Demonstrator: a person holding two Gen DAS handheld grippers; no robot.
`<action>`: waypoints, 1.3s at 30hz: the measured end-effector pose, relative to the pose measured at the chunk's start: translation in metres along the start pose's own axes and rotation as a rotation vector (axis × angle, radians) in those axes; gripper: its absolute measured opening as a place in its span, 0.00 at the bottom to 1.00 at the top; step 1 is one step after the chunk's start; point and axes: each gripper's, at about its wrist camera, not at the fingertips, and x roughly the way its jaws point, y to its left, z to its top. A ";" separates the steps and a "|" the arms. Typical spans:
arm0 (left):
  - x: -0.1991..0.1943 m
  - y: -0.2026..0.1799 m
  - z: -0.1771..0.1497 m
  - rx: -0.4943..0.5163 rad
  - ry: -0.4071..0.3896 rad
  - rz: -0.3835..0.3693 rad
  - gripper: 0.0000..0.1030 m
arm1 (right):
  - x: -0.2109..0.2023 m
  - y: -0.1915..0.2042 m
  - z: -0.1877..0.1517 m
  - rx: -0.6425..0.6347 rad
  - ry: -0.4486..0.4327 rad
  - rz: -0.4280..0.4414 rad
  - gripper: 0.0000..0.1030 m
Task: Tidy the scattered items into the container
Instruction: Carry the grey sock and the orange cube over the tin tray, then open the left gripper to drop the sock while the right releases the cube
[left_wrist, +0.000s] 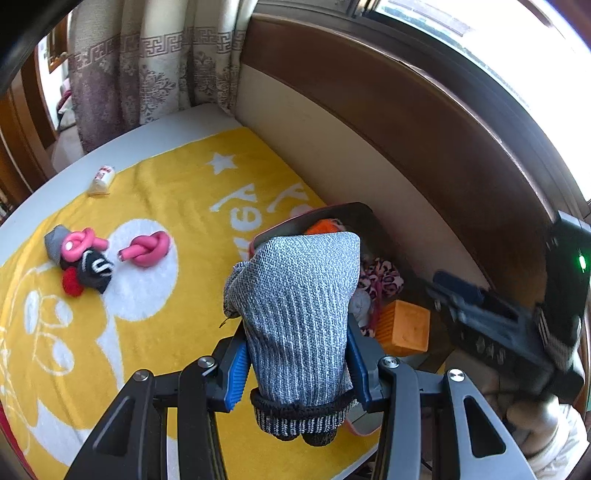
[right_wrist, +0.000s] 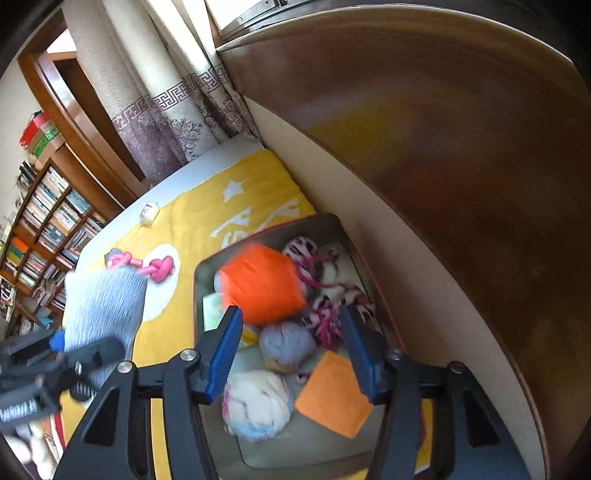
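Blanket (left_wrist: 177, 192): one, yellow with white star and letters; your landmark, spread on the bed beside the brown headboard.
Tin (right_wrist: 201, 280): one container, on the blanket's edge nearest the headboard, open on top.
Tin contents: you can count one orange bundle (right_wrist: 264, 282) blurred above the rest, one orange block (right_wrist: 332, 395), one pale ball (right_wrist: 256, 404), one lilac ball (right_wrist: 288, 341), and pink-and-white rope (right_wrist: 325, 321) tangled at the back; other bits are too hidden to count.
Glove (left_wrist: 299, 314): one, grey knit with a dark cuff, held upright above the blanket's tin-side edge, its top covering part of the tin in your left view.
Left gripper (left_wrist: 295, 369): your blue pads pinch the glove near its cuff from both sides.
Right gripper (right_wrist: 291, 350): your fingers stand spread over the tin, nothing between them.
Pink knots: two on the blanket's white patch, well apart from the tin; one knot (left_wrist: 146, 251) lies alone, the other (left_wrist: 79, 242) rests on the pile.
Pile (left_wrist: 79, 266): one heap just beside the lone knot, with grey, black and red pieces touching.
Tube (left_wrist: 101, 181): one, small and white, at the blanket's far edge.
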 end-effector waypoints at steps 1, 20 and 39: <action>0.004 -0.002 0.003 0.004 0.004 -0.006 0.46 | -0.002 -0.002 -0.004 0.007 0.002 0.001 0.58; 0.055 -0.071 0.016 0.106 0.118 -0.096 0.47 | -0.038 -0.028 -0.044 0.067 0.011 -0.020 0.58; 0.037 -0.049 0.002 0.033 0.095 -0.063 0.62 | -0.049 0.013 -0.040 -0.075 -0.002 -0.070 0.65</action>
